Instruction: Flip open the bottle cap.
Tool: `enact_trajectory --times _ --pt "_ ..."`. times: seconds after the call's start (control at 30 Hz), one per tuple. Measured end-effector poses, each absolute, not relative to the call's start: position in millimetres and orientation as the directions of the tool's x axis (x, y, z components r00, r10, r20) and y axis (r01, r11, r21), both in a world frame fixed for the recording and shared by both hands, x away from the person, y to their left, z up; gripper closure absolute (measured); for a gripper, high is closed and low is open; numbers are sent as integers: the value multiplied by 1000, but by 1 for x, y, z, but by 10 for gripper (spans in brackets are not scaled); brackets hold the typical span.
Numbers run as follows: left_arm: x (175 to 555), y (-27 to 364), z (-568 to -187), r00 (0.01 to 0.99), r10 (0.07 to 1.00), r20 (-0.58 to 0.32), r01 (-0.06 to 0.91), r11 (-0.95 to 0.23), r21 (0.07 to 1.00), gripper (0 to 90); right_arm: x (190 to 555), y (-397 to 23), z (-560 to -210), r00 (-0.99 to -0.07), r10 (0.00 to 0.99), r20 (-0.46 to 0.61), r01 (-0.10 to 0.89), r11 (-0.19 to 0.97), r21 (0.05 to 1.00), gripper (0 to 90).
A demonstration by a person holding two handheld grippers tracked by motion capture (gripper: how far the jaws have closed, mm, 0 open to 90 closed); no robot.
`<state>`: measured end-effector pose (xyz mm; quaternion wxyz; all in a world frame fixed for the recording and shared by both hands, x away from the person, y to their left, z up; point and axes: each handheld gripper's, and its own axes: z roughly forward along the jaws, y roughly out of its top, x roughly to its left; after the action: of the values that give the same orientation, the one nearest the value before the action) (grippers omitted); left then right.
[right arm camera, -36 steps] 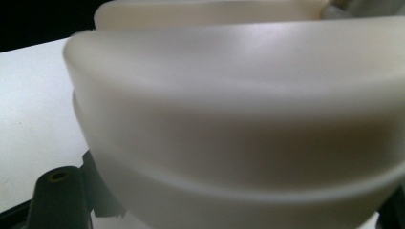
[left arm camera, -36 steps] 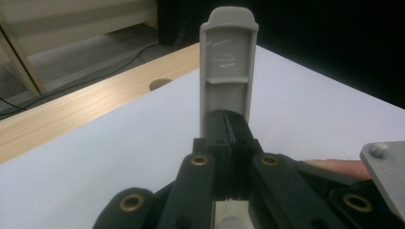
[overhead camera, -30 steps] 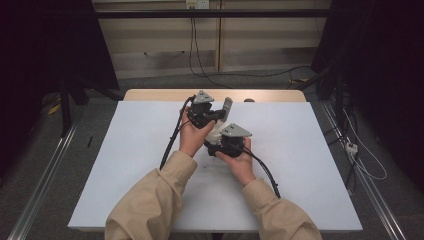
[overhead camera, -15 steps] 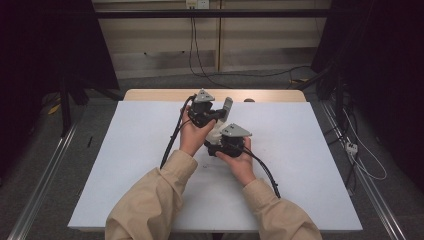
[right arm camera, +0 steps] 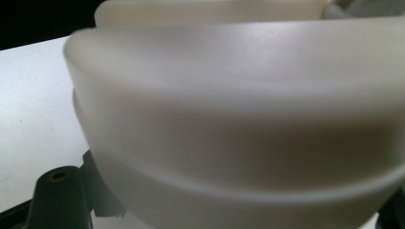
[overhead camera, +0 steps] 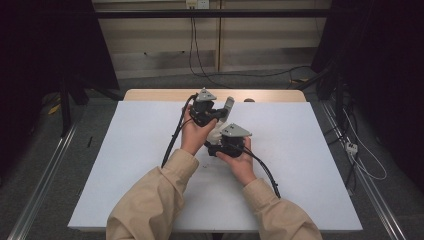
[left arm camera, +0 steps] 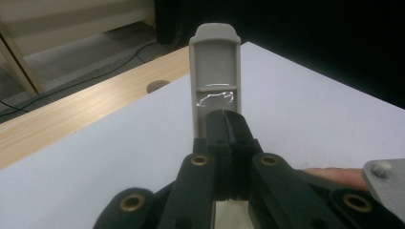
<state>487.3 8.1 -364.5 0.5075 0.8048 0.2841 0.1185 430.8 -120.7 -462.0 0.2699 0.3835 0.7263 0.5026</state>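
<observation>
Up front, grey plastic piece [left arm camera: 216, 71] juts beyond closed left tongs [left arm camera: 228, 125].

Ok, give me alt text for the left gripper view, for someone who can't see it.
The left gripper, its black jaws shut, pinches the lower end of a flat grey plastic piece that stands upright above a white table. A wooden strip borders the table; a fingertip shows lower right.

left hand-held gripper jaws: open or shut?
Shut. In the left gripper view the left hand-held gripper has its black jaws pressed together, pinching the lower end of a grey plastic piece that sticks out beyond them.
</observation>
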Motion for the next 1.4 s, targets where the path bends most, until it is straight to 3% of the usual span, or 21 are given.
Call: enact_trajectory --times 1.4 --pt "494 3 -370 812 576 -97 347 -343 873 900 431 -121 -462 -565 825 -15 282 210 936 187"
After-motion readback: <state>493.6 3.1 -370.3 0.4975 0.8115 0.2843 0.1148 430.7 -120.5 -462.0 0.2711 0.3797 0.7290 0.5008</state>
